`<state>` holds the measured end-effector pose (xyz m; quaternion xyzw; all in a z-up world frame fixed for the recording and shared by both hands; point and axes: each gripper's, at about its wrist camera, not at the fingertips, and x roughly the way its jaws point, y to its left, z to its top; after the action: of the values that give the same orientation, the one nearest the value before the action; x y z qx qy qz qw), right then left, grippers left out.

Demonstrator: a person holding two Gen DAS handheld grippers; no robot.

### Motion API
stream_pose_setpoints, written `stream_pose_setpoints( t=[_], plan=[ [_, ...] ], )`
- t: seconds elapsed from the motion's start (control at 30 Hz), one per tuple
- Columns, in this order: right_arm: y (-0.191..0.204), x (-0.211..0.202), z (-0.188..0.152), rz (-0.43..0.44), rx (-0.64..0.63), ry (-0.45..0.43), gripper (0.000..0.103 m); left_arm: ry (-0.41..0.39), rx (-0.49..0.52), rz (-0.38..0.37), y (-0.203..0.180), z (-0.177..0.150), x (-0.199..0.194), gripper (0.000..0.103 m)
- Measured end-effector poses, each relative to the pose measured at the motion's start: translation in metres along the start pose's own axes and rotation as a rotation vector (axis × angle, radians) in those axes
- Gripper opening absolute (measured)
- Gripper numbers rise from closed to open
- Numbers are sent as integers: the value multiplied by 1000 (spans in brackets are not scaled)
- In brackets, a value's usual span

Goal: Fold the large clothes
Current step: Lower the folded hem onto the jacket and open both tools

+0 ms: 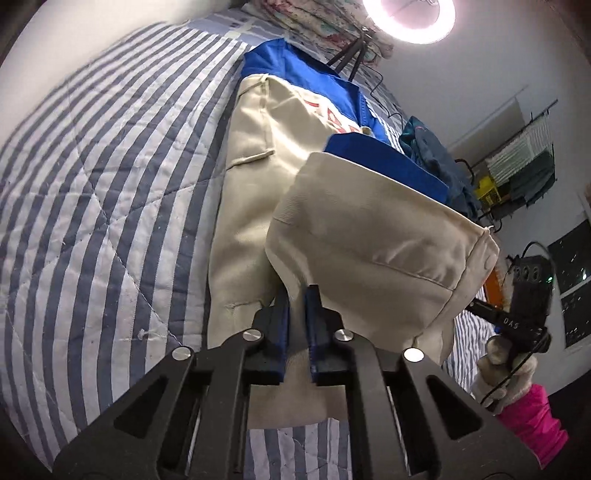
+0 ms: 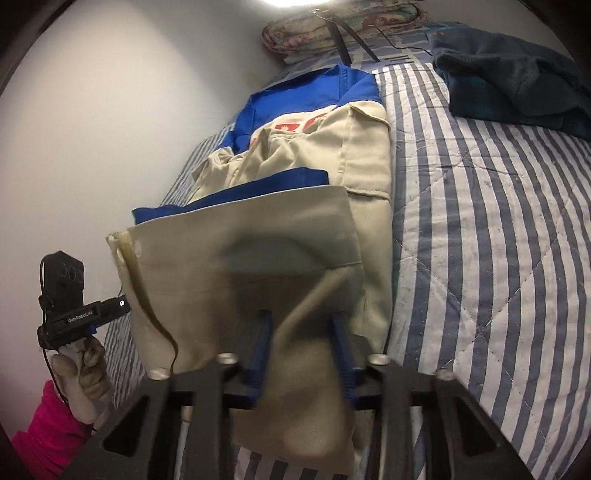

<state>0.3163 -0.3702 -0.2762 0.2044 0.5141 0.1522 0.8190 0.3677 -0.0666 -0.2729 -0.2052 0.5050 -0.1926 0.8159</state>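
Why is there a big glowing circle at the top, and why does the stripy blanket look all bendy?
Left wrist view: the circle is a ring light, glaring white. Both views: the fisheye lens curves the striped quilt. Right wrist view: the beige cloth between the right gripper fingers looks smeared and shadowed.

Ring light (image 1: 408, 20) cut off by top edge; garment (image 2: 295, 369) blurred near tongs.
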Motion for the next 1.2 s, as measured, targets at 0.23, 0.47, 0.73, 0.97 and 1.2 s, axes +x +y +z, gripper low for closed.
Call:
stream_pose_setpoints(
  t=[0.23, 0.47, 0.73, 0.97, 1.2],
  plan=[
    [-20, -11, -4, -187, 77, -22, 0, -12, -192, 78, 34, 3, 12, 8],
    [-15, -53, -14, 12, 43, -142, 25, -103, -110, 60, 18, 2, -20, 26],
    [57, -24, -3, -13, -208, -155, 34, -145, 153, 97, -43, 15, -12, 26],
    [54, 35, 22, -206, -244, -61, 34, -28, 160, 185, -33, 41, 50, 29],
    [28, 55, 20, -223, -188, -29, 31, -67, 256, 229, -37, 36, 63, 30]
  ],
)
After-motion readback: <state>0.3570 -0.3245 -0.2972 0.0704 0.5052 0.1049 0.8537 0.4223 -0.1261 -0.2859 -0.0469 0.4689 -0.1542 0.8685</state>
